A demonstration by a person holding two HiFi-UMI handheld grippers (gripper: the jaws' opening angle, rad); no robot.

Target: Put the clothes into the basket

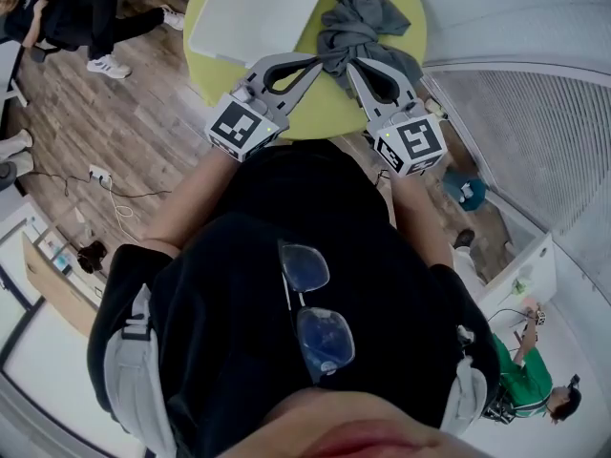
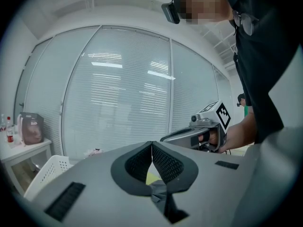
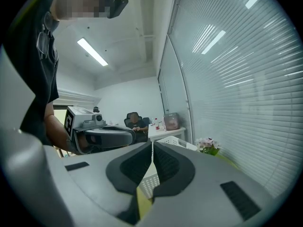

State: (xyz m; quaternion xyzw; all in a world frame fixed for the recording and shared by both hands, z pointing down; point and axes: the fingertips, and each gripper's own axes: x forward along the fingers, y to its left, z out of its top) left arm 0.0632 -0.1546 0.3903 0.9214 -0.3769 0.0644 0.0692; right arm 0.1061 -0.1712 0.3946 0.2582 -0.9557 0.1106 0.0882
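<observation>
The limp, light grey garment [image 1: 363,31] at the bench's [image 1: 323,113] far edge is best pinched by a raised fold, the left tool [image 1: 317,60] and right tool [image 1: 351,65] being held closed and empty.

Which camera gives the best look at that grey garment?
The head view: the whole crumpled grey garment is seen against the green table, beside the white basket. The left gripper view shows only a scrap; the right gripper view, none clearly.
</observation>
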